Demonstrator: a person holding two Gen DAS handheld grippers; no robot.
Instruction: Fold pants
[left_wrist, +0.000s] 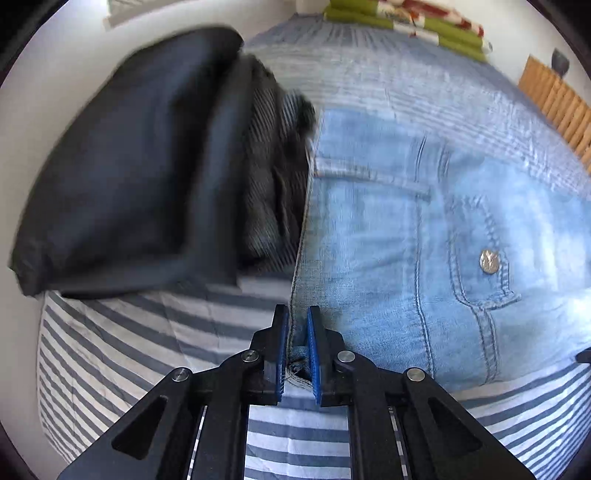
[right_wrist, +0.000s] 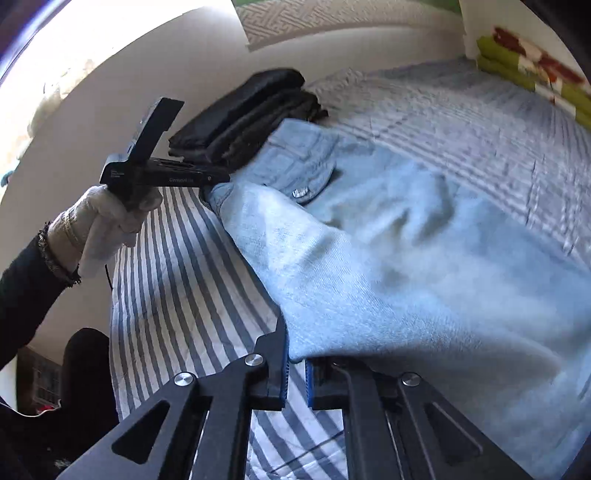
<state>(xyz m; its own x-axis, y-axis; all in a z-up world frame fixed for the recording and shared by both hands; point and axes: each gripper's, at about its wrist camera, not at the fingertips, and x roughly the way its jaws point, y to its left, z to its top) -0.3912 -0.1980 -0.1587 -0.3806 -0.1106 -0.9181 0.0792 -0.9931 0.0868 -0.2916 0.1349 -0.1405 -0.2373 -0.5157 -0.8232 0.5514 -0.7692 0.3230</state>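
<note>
The pants (left_wrist: 388, 229) are light blue denim jeans, lying spread over a striped bed cover. Near the waist they show a back pocket with a flap closed by a round metal button (left_wrist: 489, 261), along with doubled stitched seams and a belt loop. In the right wrist view one part of the fabric is folded over the rest, its paler inside facing up, running from the waist end towards the camera. The cloth there is wrinkled and slightly lifted. One long edge lies beside a stack of dark folded clothes.
</note>
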